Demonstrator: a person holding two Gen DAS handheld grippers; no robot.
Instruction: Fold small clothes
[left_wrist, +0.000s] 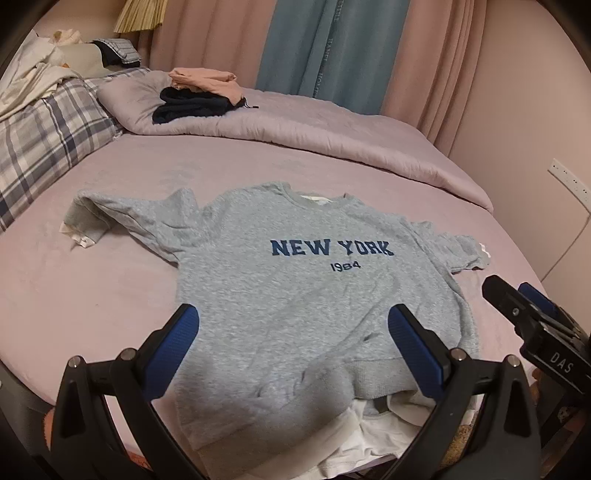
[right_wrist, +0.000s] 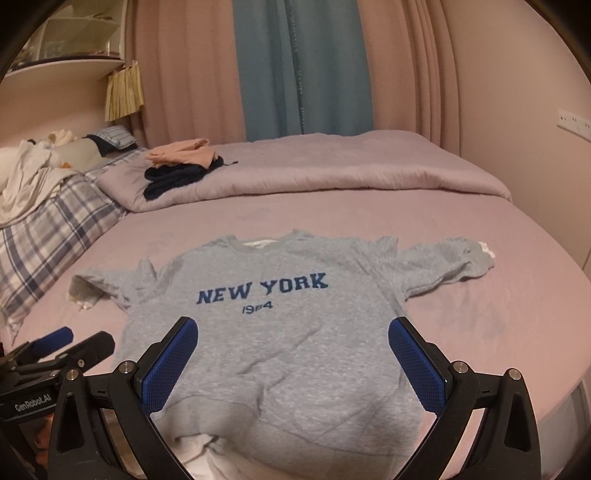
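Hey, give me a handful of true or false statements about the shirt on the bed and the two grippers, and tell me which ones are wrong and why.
1. The grey sweatshirt lies face up, its NEW YORK print showing. True.
2. The left gripper is clamped on the hem. False: its jaws are wide open, holding nothing.
3. The right gripper is open above the sweatshirt's lower half. True.
4. Both sleeves are already folded across the chest. False: each sleeve spreads out to its side.
5. A peach garment rests on a dark garment on the quilt. True.
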